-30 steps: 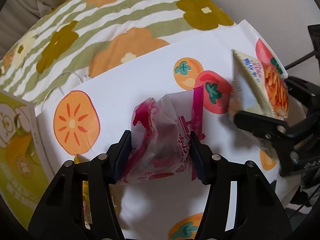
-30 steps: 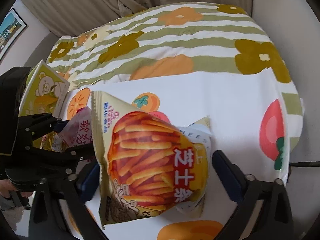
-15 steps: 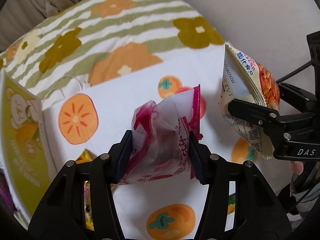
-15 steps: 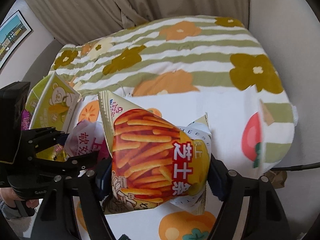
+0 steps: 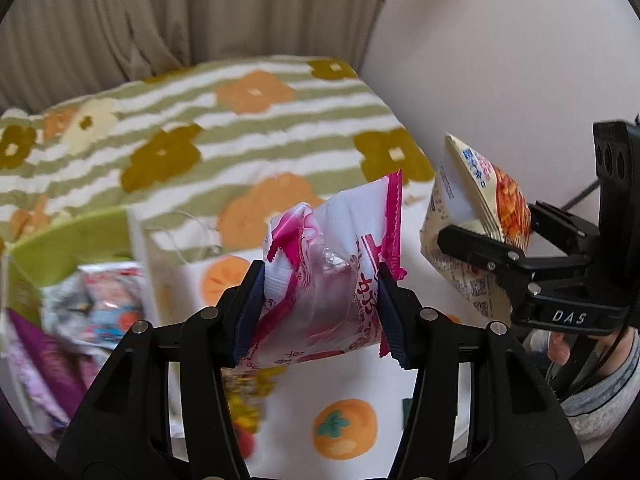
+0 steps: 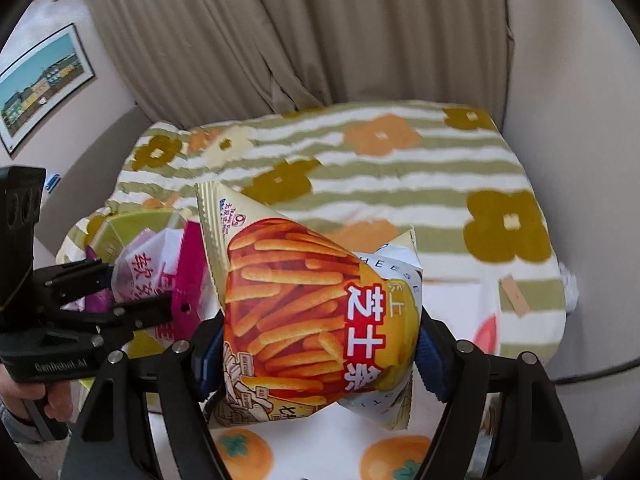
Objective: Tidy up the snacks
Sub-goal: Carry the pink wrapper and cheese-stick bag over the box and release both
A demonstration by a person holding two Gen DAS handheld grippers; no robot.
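My left gripper point(image 5: 320, 304) is shut on a pink and white snack packet point(image 5: 332, 264), held up above the white persimmon-print cloth point(image 5: 344, 428). The same packet point(image 6: 160, 268) shows at the left of the right wrist view, in the left gripper point(image 6: 132, 292). My right gripper point(image 6: 316, 344) is shut on a yellow bag of cheese sticks point(image 6: 304, 304), also held in the air. That bag point(image 5: 480, 216) and the right gripper point(image 5: 472, 252) show at the right of the left wrist view.
A green box point(image 5: 68, 248) with several snack packets point(image 5: 108, 304) in it sits low at the left. A striped flower-print blanket point(image 6: 360, 168) lies behind, with beige curtains point(image 6: 280, 40) and a wall beyond. A cable point(image 6: 592, 372) runs at the right.
Both grippers have lifted and tilted up with their packets, so the curtains and wall now show. The green box with snacks has come into view at the left.
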